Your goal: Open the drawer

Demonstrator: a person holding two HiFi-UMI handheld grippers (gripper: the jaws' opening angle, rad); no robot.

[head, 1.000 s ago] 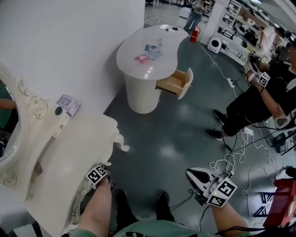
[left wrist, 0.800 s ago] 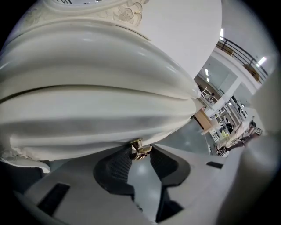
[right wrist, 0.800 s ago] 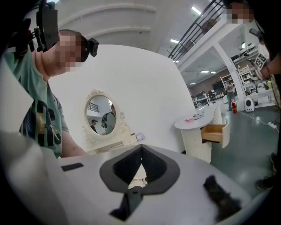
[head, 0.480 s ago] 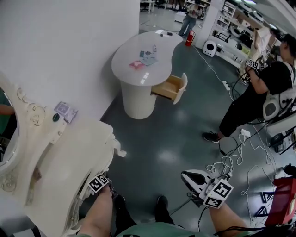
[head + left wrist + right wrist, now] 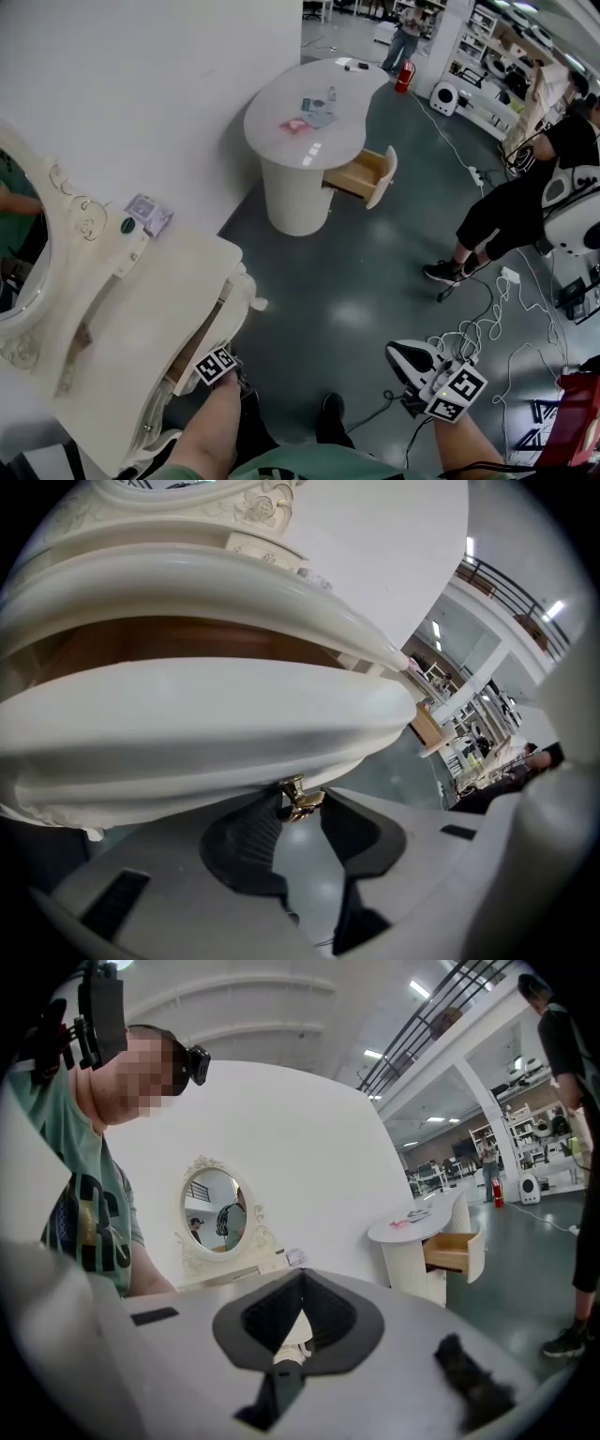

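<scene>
Brass drawer knob (image 5: 303,800), one, pinched by left gripper (image 5: 297,810); right gripper (image 5: 303,1281) closed, empty.

A wide stretch of floor (image 5: 347,272) is left open between the vanity surface (image 5: 141,319) and the round table (image 5: 309,103), narrowed by the vanity's part-open drawer (image 5: 202,339), a standing person (image 5: 525,197) and loose cables (image 5: 469,333).

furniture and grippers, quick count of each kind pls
tables: 2, vanity and round table
drawers: 2, vanity drawer and round table drawer
mirrors: 1
grippers: 2, left gripper shut on knob, right gripper
total: 7
</scene>
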